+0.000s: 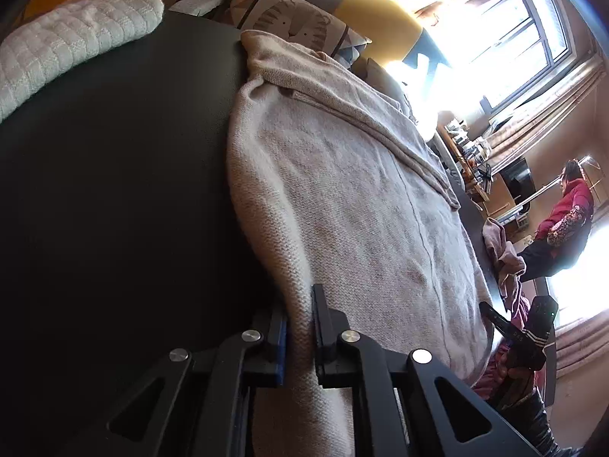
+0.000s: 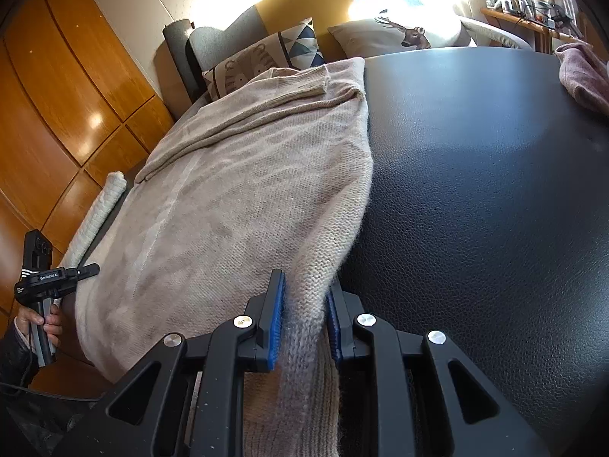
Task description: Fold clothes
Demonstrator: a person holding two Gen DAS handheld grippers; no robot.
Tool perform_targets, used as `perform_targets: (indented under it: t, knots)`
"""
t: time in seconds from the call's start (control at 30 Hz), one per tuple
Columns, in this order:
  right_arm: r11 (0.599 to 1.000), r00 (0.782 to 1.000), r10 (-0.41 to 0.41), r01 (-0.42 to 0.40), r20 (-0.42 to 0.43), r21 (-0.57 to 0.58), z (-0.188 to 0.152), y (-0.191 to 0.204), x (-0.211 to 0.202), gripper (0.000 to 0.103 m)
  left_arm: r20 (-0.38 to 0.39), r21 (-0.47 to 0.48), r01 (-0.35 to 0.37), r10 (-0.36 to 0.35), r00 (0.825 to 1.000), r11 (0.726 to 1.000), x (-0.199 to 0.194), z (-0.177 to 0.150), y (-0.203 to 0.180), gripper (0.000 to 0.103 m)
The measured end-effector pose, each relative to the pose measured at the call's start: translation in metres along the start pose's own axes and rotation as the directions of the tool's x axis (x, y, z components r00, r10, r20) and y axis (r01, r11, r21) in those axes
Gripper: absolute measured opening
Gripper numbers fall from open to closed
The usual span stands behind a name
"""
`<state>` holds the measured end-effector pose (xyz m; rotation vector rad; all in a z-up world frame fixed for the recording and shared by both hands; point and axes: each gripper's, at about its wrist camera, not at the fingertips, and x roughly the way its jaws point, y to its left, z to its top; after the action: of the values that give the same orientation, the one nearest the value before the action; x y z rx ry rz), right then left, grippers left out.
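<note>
Beige knitted sweater [image 1: 342, 198] lies spread on the black leather-textured table [image 2: 475, 190], one sleeve folded across its upper part; the left gripper [image 1: 300, 327] has its jaws closed on one bottom corner of the knit, fabric bunched between the pads; the right gripper [image 2: 304, 320] clamps the other bottom corner between blue-padded fingers [image 2: 276, 320]; a white quilted cloth [image 1: 68, 45] and a pink garment [image 2: 582, 76] rest apart on the table; patterned cushions [image 2: 266, 61] sit beyond.

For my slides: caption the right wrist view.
Right gripper pinches the beige sweater's hem on a black table.
</note>
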<state>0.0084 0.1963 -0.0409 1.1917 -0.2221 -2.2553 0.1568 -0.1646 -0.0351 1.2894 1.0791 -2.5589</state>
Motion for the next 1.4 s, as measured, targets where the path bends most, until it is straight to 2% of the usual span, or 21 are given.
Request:
perform_targets:
  t: [0.07,0.23,0.43,0.47,0.53,0.6,0.7,0.9,1.0,1.17,1.4]
  knots:
    - [1.000,1.000,0.000,0.000,-0.013,-0.002,0.002,0.000,0.000,0.022,-0.041,-0.003,0.014,-0.014,0.999,1.000,0.003,-0.001,-0.004,0.010]
    - [1.000,1.000,0.003,-0.003,-0.014,-0.023,0.001,0.002,0.001,0.022,-0.078,-0.029,0.032,-0.034,0.996,0.999,0.006,0.001,-0.004,0.019]
    - [1.000,1.000,0.023,-0.022,-0.011,0.022,0.001,-0.003,0.001,0.022,-0.083,-0.021,0.031,-0.033,0.996,0.999,0.005,0.000,-0.007,0.021]
    - [0.999,1.000,0.022,-0.022,-0.013,0.029,0.001,-0.003,0.002,0.021,-0.079,-0.024,0.033,-0.034,0.996,0.999,0.005,-0.001,-0.007,0.021]
    - [1.000,1.000,-0.012,0.012,-0.022,0.018,0.003,0.000,0.002,0.014,-0.072,-0.031,0.021,-0.023,0.997,0.999,0.005,-0.002,-0.003,0.010]
    - [0.999,0.999,-0.023,0.024,-0.024,0.029,0.005,0.002,0.001,0.009,-0.060,-0.061,0.046,-0.050,0.997,0.997,0.004,-0.003,0.003,0.007]
    - [0.998,1.000,-0.010,0.012,-0.020,0.054,0.007,0.004,-0.001,0.008,-0.043,-0.061,0.058,-0.061,0.997,0.996,0.001,-0.005,0.004,0.007]
    - [0.993,0.995,0.093,-0.095,0.029,0.064,0.015,0.015,-0.020,0.008,0.014,-0.068,0.107,-0.106,0.994,0.992,-0.013,-0.003,0.002,0.007]
    - [0.991,0.994,0.108,-0.109,0.015,0.082,0.011,0.012,-0.019,0.008,0.029,-0.073,0.116,-0.114,0.993,0.991,-0.020,-0.005,0.004,0.007]
    - [0.998,0.998,0.051,-0.050,-0.038,0.036,0.006,0.011,-0.004,0.008,-0.002,-0.072,0.062,-0.063,0.998,0.995,-0.014,-0.007,0.009,0.007]
    - [0.997,0.997,0.054,-0.051,-0.047,0.058,0.003,-0.004,-0.001,0.008,-0.018,-0.075,0.055,-0.056,0.998,0.996,-0.007,-0.006,0.013,0.007]
